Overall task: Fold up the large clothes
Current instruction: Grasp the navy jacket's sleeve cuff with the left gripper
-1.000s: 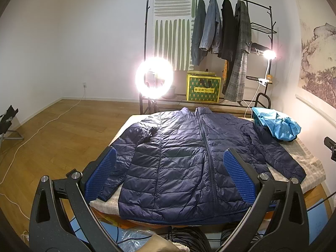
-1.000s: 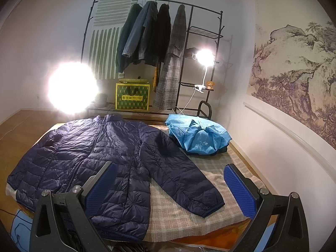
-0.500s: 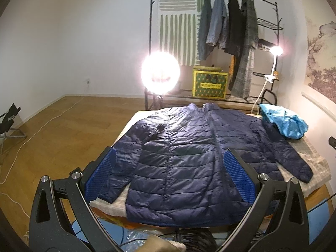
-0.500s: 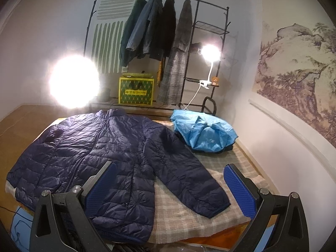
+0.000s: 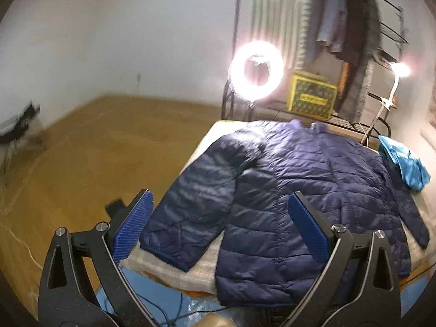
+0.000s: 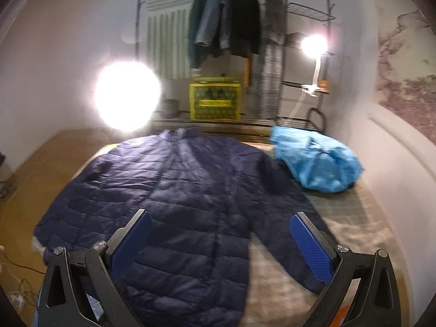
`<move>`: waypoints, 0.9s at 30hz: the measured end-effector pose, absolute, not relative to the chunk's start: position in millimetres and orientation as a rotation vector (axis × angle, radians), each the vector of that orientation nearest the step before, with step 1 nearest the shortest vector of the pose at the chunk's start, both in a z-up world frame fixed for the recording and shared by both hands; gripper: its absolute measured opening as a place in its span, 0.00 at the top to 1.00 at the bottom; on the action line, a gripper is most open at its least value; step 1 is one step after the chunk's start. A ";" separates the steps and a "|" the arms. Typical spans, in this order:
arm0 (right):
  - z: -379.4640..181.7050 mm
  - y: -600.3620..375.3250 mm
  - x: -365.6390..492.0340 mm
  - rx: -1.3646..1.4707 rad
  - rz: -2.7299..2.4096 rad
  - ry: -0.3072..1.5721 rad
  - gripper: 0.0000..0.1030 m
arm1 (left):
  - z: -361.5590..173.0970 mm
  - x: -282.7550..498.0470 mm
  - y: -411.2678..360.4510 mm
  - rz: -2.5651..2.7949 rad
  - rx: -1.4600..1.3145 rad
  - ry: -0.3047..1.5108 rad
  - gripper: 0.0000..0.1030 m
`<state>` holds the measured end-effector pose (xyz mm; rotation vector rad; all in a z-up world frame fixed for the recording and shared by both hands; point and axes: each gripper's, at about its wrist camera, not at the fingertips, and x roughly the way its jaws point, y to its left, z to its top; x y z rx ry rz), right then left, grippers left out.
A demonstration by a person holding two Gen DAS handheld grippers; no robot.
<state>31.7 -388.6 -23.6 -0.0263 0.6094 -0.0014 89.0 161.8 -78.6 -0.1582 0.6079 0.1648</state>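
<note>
A navy quilted puffer jacket (image 5: 288, 179) lies spread flat, front up, on a table with a checked cloth (image 5: 174, 268); it also shows in the right wrist view (image 6: 188, 199). My left gripper (image 5: 220, 226) is open and empty above the jacket's left sleeve and lower left edge. My right gripper (image 6: 222, 241) is open and empty above the jacket's lower hem and right sleeve (image 6: 294, 234). Neither touches the jacket.
A crumpled light blue garment (image 6: 316, 160) lies at the table's far right corner. Behind stand a ring light (image 5: 256, 70), a yellow box (image 6: 215, 100), a clothes rack with hung coats (image 6: 234, 27) and a clip lamp (image 6: 313, 45). Wood floor (image 5: 81, 158) lies left; cables lie below the table's front edge.
Both grippers have moved closer to the table and lower over the jacket. The left view has swung left toward the sleeve; the right has swung toward the jacket's middle. Jaws stay open.
</note>
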 end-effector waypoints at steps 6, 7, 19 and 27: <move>-35.2 -371.1 52.0 -0.087 0.026 0.636 0.02 | -133.0 116.6 228.7 0.250 -0.306 0.743 0.16; -35.9 -366.1 54.9 -0.101 0.039 0.637 0.06 | -143.2 120.9 238.3 0.265 -0.333 0.769 0.20; -32.2 -320.6 78.8 -0.096 0.205 0.654 0.27 | -259.3 140.2 332.9 0.326 -0.771 0.964 0.27; -32.0 -305.1 84.1 -0.089 0.224 0.658 0.28 | -287.5 146.7 344.6 0.307 -0.872 0.994 0.53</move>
